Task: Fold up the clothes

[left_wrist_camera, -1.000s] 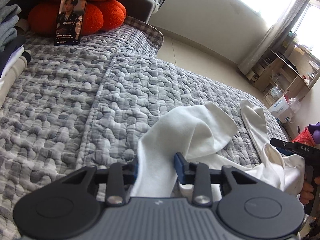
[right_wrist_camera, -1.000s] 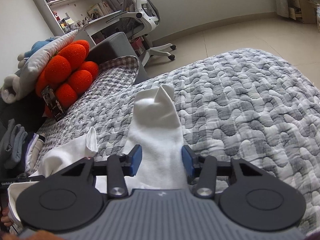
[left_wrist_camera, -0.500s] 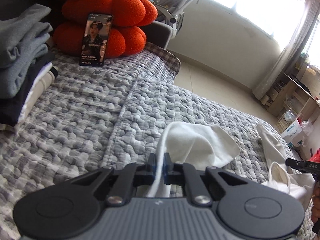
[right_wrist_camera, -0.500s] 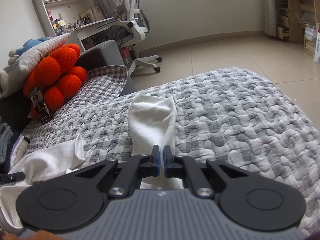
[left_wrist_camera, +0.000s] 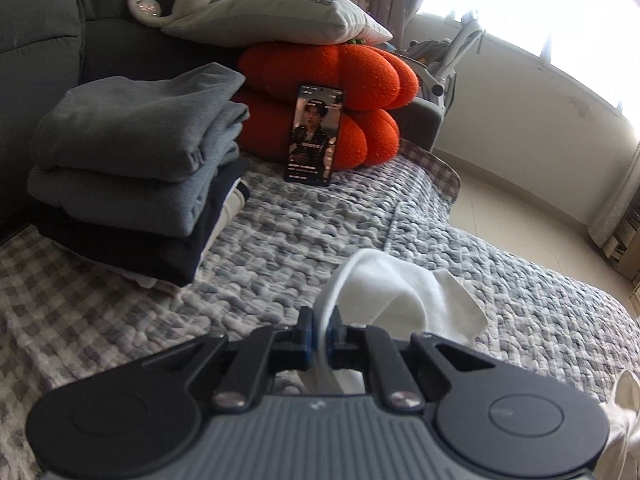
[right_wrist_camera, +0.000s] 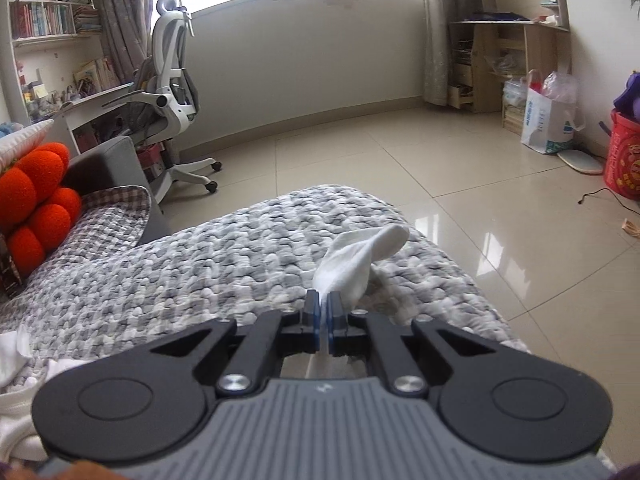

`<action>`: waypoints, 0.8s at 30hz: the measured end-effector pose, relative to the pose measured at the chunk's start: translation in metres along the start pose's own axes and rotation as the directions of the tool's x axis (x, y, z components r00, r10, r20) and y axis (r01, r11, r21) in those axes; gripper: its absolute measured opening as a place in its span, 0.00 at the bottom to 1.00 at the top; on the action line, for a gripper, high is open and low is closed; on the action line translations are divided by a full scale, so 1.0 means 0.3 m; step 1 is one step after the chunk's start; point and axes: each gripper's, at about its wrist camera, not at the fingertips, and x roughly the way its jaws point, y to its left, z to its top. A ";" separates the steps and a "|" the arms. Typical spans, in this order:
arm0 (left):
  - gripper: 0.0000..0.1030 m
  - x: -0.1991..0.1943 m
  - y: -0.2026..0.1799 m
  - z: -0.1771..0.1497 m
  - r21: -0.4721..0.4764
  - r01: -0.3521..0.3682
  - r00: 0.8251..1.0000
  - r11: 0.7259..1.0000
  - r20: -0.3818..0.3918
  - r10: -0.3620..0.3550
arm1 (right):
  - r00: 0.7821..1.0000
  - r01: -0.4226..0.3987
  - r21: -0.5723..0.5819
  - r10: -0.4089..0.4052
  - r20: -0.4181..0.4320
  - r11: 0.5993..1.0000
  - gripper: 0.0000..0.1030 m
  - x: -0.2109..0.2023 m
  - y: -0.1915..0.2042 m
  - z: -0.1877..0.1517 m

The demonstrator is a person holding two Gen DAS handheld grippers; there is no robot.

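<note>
Place: a home, a lived-in bedroom or study
Signs: quilted bed cover (right_wrist_camera: 224, 264); orange cushion (left_wrist_camera: 332, 80); stack of folded clothes (left_wrist_camera: 136, 168); bookshelves (right_wrist_camera: 44, 12); office chair (right_wrist_camera: 172, 92); tiled floor (right_wrist_camera: 460, 184)

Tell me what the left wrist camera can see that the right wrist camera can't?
Only the left wrist view shows the pile of folded clothes, the phone propped against the orange cushion, and the soft toys on the pillow.

Only the right wrist view shows the office chair, the tiled floor, the wooden shelves and the red bag.

Both show the grey quilt, the orange cushion, and a hand-held gripper shut on white cloth: the left hand-held gripper and the right hand-held gripper each pinch the white garment.
</note>
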 end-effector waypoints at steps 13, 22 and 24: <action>0.06 0.023 0.118 -0.067 0.029 -0.168 0.977 0.985 -0.131 0.170 | 0.990 0.099 -0.045 -0.103 -0.098 0.994 0.05 -0.004 -0.096 -0.052; 0.37 -0.018 0.129 -0.084 0.002 -0.119 0.981 0.993 -0.151 0.118 | 0.989 0.108 -0.062 -0.114 -0.093 0.992 0.14 -0.023 -0.107 -0.057; 0.41 -0.038 0.125 -0.081 0.005 -0.091 0.986 0.996 -0.139 0.091 | 0.991 0.107 -0.068 -0.111 -0.069 0.992 0.29 -0.037 -0.106 -0.054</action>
